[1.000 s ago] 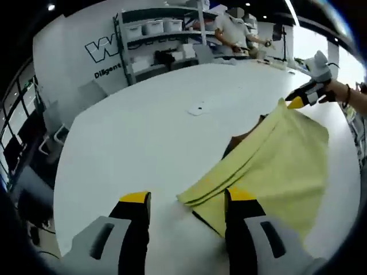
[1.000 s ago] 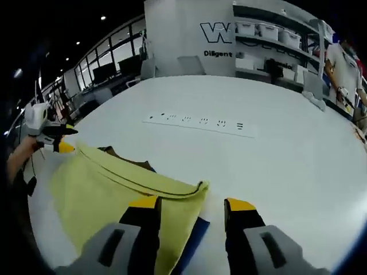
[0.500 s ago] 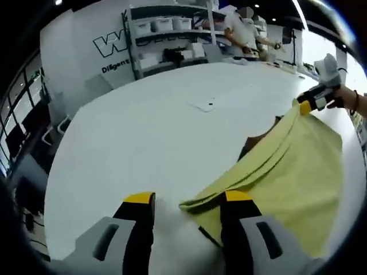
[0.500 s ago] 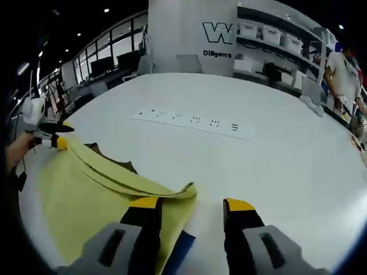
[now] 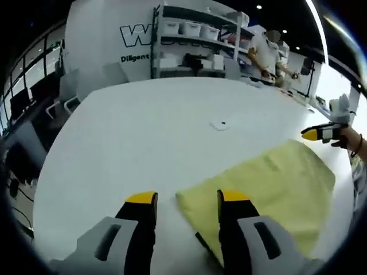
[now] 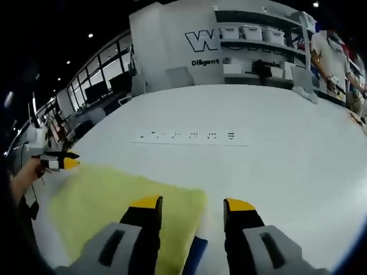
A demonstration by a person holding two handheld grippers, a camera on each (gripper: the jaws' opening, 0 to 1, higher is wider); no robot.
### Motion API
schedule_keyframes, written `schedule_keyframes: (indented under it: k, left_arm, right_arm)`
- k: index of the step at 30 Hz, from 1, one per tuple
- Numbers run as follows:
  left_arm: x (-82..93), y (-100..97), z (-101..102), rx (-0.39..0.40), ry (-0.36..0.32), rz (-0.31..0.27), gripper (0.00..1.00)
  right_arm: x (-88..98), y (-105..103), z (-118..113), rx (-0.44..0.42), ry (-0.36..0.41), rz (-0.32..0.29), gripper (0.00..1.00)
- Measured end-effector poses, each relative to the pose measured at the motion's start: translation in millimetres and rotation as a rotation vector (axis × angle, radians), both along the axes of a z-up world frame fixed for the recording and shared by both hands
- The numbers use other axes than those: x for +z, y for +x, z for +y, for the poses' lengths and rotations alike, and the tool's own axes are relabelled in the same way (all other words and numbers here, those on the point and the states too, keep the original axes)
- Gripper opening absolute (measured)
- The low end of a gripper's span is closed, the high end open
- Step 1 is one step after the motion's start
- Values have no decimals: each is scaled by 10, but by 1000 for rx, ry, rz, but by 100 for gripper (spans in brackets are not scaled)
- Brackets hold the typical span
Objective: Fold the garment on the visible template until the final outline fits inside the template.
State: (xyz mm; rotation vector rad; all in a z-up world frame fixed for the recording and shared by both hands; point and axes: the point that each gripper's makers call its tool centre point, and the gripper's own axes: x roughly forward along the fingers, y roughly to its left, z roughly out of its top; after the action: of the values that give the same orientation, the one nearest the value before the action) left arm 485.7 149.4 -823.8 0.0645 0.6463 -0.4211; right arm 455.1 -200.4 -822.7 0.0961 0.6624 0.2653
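Closest to you in the left gripper view, your left gripper (image 5: 187,200) has its two yellow-tipped jaws spread apart with nothing between them; the near corner of the yellow garment (image 5: 265,189) lies flat on the white tabletop (image 5: 143,132) just at the tip of the right-hand jaw, not pinched by it. A dark edge of the template (image 5: 202,242) peeks out from under the cloth beside that jaw. In the right gripper view, your right gripper (image 6: 191,204) is likewise open and empty, its jaws parted above the tabletop (image 6: 275,149), with the garment (image 6: 114,200) reaching under the left-hand jaw and a blue strip of the template (image 6: 195,255) showing between the jaws below the cloth's edge.

Further out, the garment lies spread as one smooth sheet. At its far side in each view you can see your other gripper held in a hand at the cloth's far corner: the right one (image 5: 321,133) and the left one (image 6: 60,162); whether either touches the fabric cannot be told.

Beyond the cloth, a power strip (image 6: 189,137) lies on the bare tabletop. Past the tabletop stand shelves with white bins (image 5: 195,40), a wall with large lettering (image 6: 198,41), and a person (image 5: 266,54).
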Motion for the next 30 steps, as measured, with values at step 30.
schedule_keyframes:
  k: [30]
  left_arm:
    - [160, -1244, -105, -76, -63, 27, 48]
  right_arm:
    - [194, -1027, 393, 129, 32, -16, 50]
